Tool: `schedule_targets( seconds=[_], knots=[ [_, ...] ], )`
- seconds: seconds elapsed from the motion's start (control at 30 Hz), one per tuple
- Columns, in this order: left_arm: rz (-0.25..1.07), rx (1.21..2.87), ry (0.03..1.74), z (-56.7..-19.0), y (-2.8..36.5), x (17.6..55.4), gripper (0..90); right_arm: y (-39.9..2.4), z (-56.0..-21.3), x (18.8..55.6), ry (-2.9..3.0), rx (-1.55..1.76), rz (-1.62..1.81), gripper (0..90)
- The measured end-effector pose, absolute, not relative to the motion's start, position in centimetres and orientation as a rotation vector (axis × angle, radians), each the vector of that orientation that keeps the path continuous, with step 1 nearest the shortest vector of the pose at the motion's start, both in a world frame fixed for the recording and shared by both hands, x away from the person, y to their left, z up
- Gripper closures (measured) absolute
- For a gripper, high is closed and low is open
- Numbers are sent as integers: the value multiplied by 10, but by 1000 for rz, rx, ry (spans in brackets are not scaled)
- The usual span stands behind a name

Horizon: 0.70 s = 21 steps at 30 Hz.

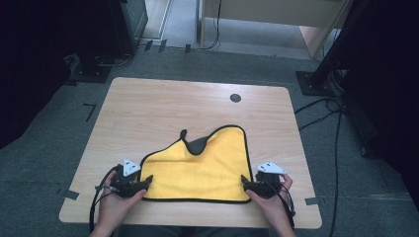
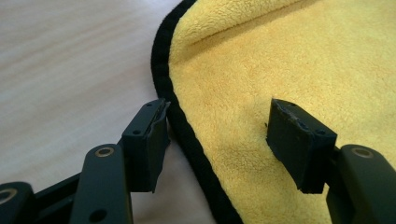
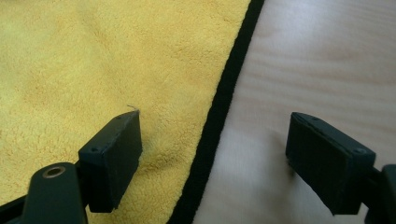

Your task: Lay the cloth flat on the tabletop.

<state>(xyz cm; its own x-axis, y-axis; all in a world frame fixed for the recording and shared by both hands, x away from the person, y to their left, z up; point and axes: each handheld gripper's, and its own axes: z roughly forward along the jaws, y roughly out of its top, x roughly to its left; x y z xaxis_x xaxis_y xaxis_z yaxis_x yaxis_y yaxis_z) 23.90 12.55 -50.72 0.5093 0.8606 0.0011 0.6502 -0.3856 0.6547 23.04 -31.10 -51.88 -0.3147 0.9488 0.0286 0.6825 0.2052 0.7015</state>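
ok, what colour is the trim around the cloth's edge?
Black, running along the yellow cloth as a narrow trim; the left gripper view shows it best.

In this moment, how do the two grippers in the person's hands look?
Both the left gripper and the right gripper are black, each topped by a grey three-cornered plate. A black cable trails back from each. Close up, their fingers are flat rectangular black blocks on arms with small round holes.

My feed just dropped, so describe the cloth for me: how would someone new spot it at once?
Start at the light wooden table and look to its near half, between the two hand-held grippers. The cloth lies flat there: bright yellow fleece edged all round in black binding, with its far left corner folded over to show a dark patch.
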Motion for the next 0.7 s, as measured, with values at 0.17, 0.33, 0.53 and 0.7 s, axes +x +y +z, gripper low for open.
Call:
schedule_targets(
  seconds=[0.17, 0.33, 0.53, 0.7],
  knots=[
    [388, 2189, 1143, -506, 122, 234, 361, -319, -518, 205, 2087, 1521, 872, 187],
    [338, 2054, 1104, -485, 121, 267, 363, -325, -507, 215, 2089, 1495, 950, 236],
    [233, 2073, 1126, -483, 83, 336, 417, -319, -489, 259, 2050, 1459, 991, 426],
    [207, 2184, 1123, -499, 49, 362, 462, -320, -499, 306, 2008, 1522, 947, 466]
  ],
)
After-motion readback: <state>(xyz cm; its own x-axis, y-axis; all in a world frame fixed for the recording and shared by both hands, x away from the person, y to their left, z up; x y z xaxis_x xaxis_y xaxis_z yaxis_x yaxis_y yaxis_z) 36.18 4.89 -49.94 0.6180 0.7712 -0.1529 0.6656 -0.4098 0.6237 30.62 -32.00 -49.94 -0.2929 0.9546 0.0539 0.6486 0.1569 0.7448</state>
